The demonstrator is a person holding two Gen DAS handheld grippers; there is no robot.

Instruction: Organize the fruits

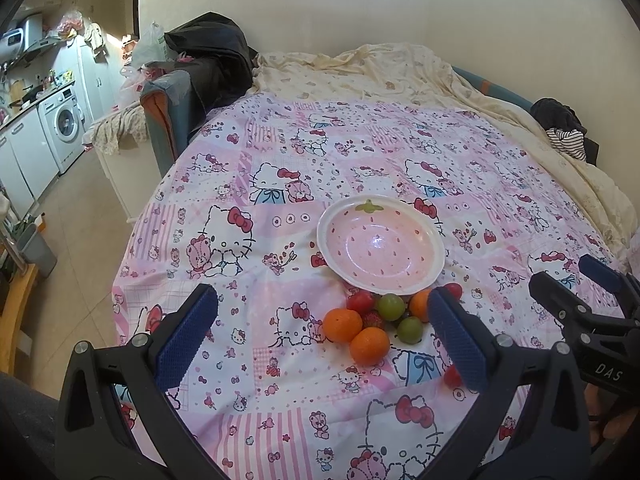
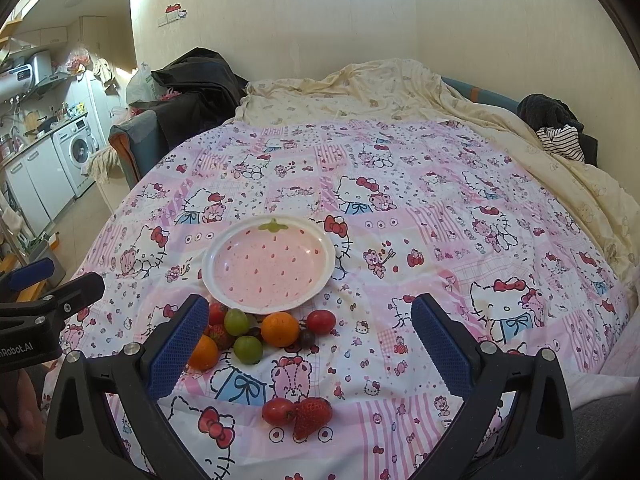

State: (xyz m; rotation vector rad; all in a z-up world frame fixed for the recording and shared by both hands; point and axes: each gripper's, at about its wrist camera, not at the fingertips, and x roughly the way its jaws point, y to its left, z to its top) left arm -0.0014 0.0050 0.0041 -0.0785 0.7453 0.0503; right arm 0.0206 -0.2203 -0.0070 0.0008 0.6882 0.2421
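A pink strawberry-patterned plate (image 1: 434, 252) (image 2: 326, 260) lies empty on the pink cartoon bedsheet. Just in front of it sits a cluster of fruit: oranges (image 1: 342, 325) (image 2: 280, 329), green grapes (image 1: 391, 306) (image 2: 236, 321), cherry tomatoes (image 1: 360, 302) (image 2: 321, 321) and a strawberry (image 1: 373, 319). Nearer the right wrist camera lie a tomato (image 2: 279, 411) and a strawberry (image 2: 312, 416) side by side. My left gripper (image 1: 320, 328) hangs open above the cluster, holding nothing. My right gripper (image 2: 308, 330) is open too, with nothing between its fingers.
A cream blanket (image 2: 400, 88) is bunched along the far side of the bed. Dark clothes (image 2: 552, 120) lie at the right and a black bag (image 2: 196, 80) at the left. A kitchen with a washing machine (image 1: 66, 126) lies beyond the bed's left edge.
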